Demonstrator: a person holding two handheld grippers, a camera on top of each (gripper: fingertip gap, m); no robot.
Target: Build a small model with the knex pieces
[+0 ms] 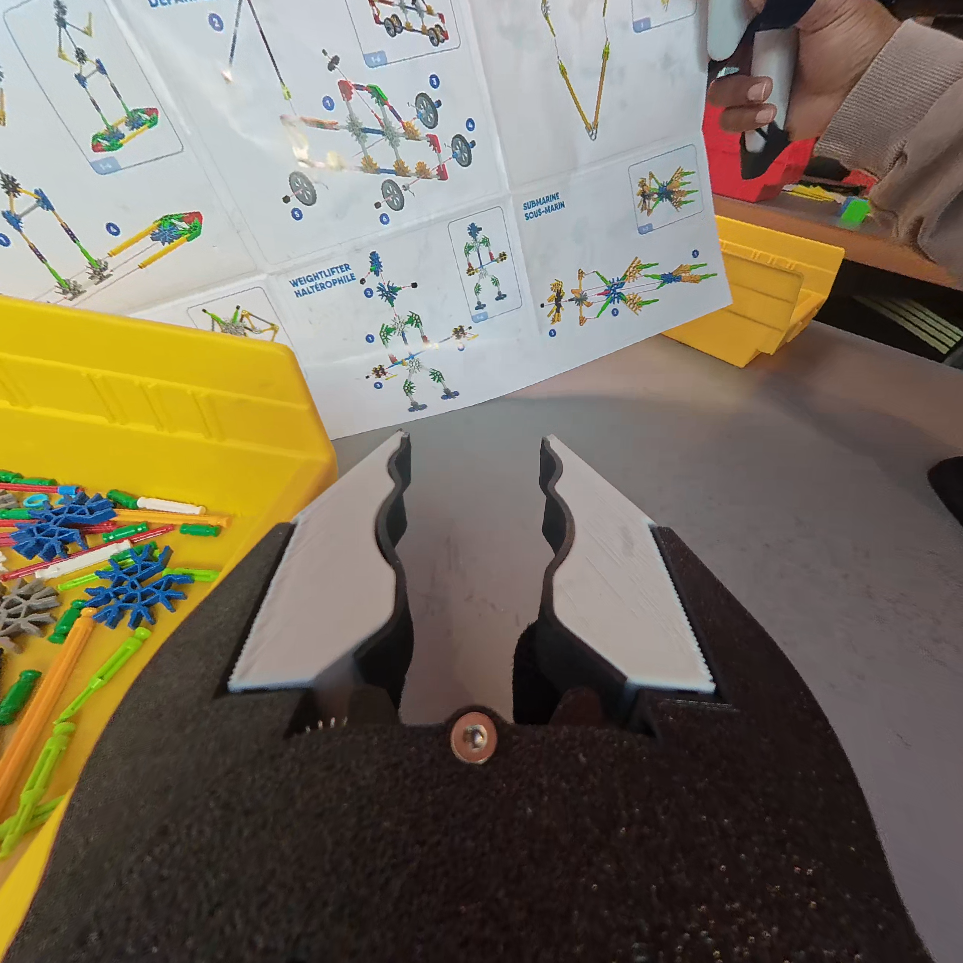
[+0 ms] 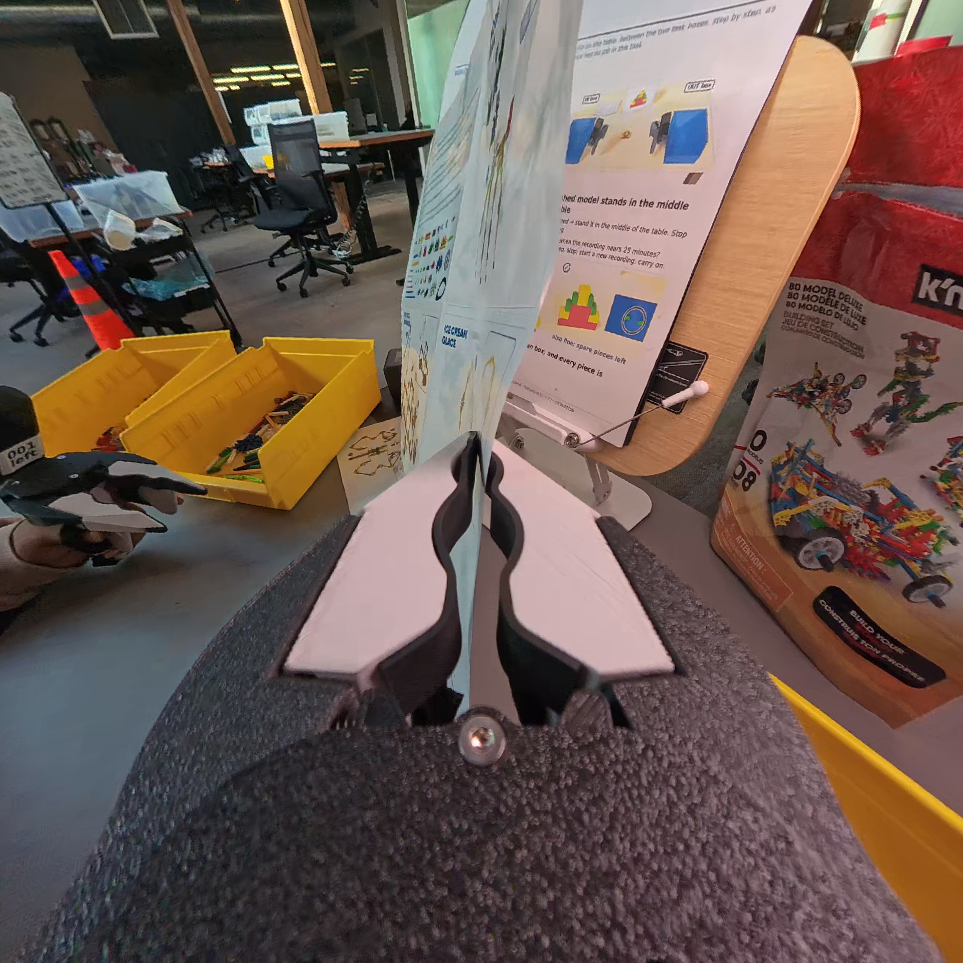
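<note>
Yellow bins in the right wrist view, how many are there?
3. On the table at left, a far bin and a near bin sit side by side; a third bin shows only its edge at bottom right. More may be hidden.

Orange traffic cone [image 2: 88, 305] mid-left of right wrist view, black office chair [image 2: 299, 203] upper centre behind it. Wooden doc stand [image 2: 771, 271] upper right w/ printed sheet [image 2: 651, 219]; construction-toy box [image 2: 854, 443] at right edge.
</note>
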